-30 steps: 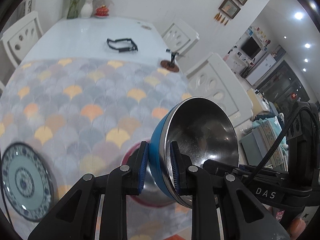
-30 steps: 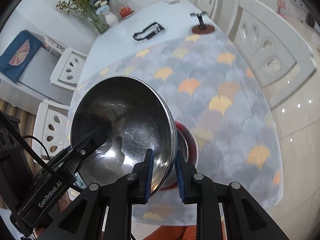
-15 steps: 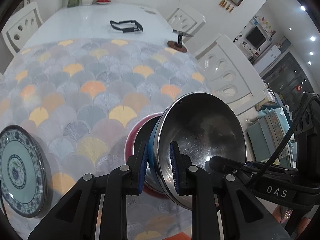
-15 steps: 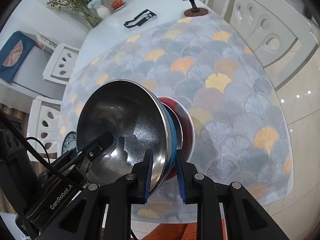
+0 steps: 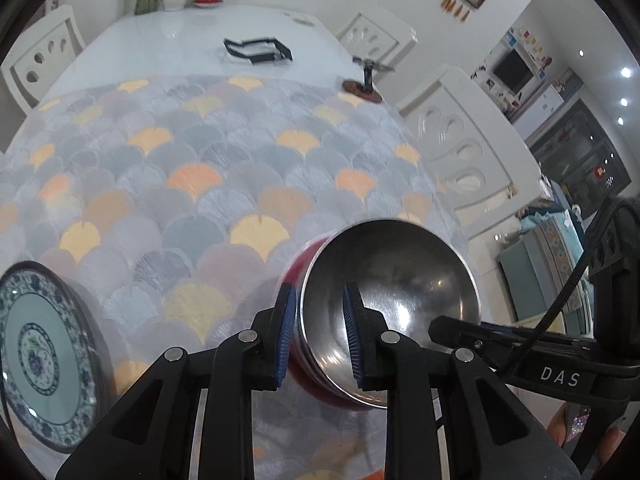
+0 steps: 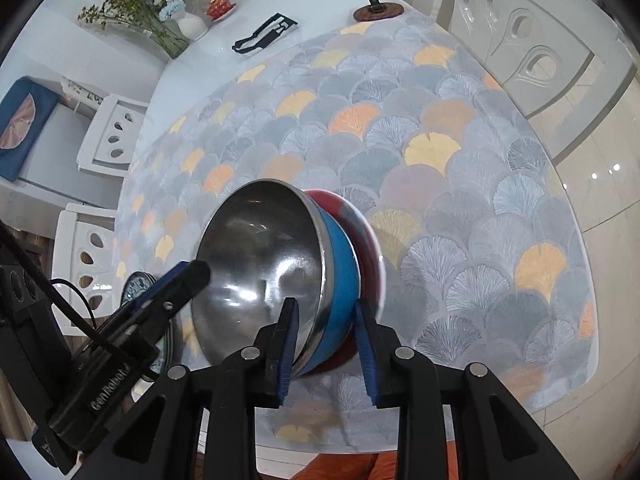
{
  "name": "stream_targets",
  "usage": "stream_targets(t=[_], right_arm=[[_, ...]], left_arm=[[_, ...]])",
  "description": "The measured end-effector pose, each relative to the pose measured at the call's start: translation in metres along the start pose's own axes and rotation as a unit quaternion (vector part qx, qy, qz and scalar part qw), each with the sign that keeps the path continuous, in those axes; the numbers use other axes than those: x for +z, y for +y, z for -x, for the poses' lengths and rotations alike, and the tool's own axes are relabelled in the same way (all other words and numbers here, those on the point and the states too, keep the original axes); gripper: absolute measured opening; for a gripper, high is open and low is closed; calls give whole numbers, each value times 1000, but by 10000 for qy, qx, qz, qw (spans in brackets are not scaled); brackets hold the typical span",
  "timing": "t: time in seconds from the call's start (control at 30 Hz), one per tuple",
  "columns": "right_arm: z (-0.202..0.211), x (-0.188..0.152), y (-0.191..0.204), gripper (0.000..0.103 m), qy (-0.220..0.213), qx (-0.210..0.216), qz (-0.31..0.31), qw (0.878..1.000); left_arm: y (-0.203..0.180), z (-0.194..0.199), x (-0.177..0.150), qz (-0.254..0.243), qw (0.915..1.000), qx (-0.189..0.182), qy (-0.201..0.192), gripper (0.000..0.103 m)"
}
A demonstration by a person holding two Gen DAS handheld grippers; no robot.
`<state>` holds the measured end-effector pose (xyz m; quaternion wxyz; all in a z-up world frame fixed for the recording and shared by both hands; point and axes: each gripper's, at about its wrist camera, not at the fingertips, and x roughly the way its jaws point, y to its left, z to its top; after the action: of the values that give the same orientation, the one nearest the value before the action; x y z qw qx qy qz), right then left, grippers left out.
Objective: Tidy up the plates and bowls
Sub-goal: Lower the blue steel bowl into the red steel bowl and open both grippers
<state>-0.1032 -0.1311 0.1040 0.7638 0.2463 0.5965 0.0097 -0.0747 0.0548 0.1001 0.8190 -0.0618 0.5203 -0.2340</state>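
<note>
Left gripper [image 5: 318, 330] and right gripper [image 6: 326, 346] just opening, straddling blue bowl [image 6: 340, 276] rim, unclamped

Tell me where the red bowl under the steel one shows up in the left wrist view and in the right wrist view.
Left wrist: the red bowl is a sliver low and centre, left of the steel bowl.
Right wrist: the red bowl peeks out at centre, to the right behind the steel bowl.
Shared landmark: the black frame on the bare white tabletop.
</note>
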Motion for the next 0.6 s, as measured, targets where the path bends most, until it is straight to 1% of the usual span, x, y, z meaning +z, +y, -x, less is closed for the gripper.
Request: stream_targets(t=[0.07, 0.17, 0.23, 0.47, 0.6], right_arm=[[3, 0, -1, 27, -37, 55, -6, 10000], [5, -3, -2, 27, -68, -92, 43, 9999], [7, -5, -7, 27, -78, -87, -17, 9999], [5, -7, -15, 27, -54, -104, -142, 9998], [19, -9, -7, 27, -202, -131, -7, 9997]], left_arm=[[5, 3, 1, 52, 10000, -13, -39, 21], [13, 2, -1, 218, 9996, -161, 64, 21], [15, 2, -4, 281, 9993, -227, 88, 21], [10, 5, -8, 211, 9994, -241, 95, 21], [10, 17, -7, 216, 9993, -299, -28, 21]])
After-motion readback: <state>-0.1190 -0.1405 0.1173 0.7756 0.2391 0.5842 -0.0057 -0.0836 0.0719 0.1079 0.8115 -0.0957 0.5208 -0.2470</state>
